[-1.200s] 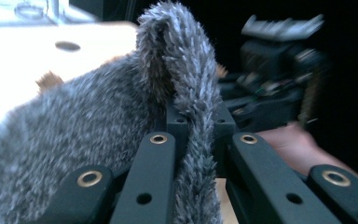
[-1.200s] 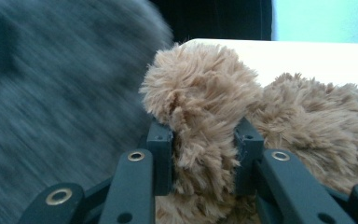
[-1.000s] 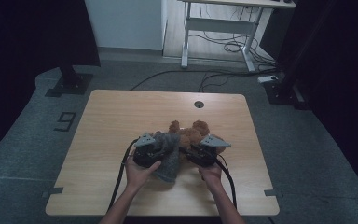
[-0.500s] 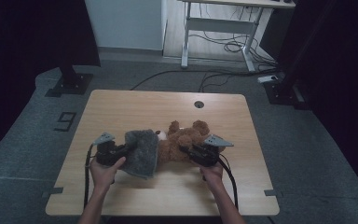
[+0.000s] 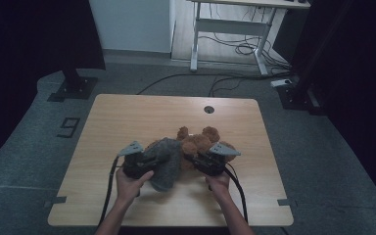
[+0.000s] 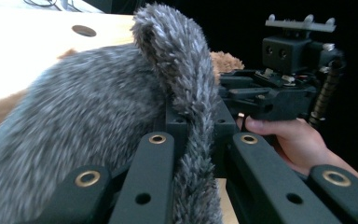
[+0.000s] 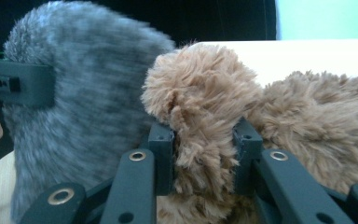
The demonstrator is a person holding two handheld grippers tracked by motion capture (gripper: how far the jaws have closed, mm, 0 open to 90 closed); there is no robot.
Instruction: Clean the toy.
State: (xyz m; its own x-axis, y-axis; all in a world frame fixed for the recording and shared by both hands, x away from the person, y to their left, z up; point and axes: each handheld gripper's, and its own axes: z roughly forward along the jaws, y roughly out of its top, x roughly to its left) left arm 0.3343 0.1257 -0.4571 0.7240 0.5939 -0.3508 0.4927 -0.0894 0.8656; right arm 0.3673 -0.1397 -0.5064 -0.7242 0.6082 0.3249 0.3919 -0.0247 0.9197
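A brown teddy bear (image 5: 197, 141) lies on the wooden table (image 5: 127, 112), just right of the middle. Against its left side is a piece of grey furry fabric (image 5: 167, 162). My left gripper (image 5: 152, 158) is shut on a fold of that grey fabric (image 6: 88, 107), which bulges up between its jaws (image 6: 195, 122). My right gripper (image 5: 190, 158) is shut on a limb of the bear (image 7: 307, 107), and brown fur is squeezed between its jaws (image 7: 205, 136). In the right gripper view the grey fabric (image 7: 88, 84) rises just beside that limb. The two grippers face each other, close together.
A round cable hole (image 5: 208, 109) sits in the table's far middle. Beyond the table stand a white desk frame (image 5: 235, 24) with loose cables on the floor, and a black stand base (image 5: 73, 88) at the far left. A "9" marker (image 5: 68, 126) lies on the floor left of the table.
My left gripper swung out to the left with the grey fabric, then came back right towards the bear. The right gripper kept its place on the bear.
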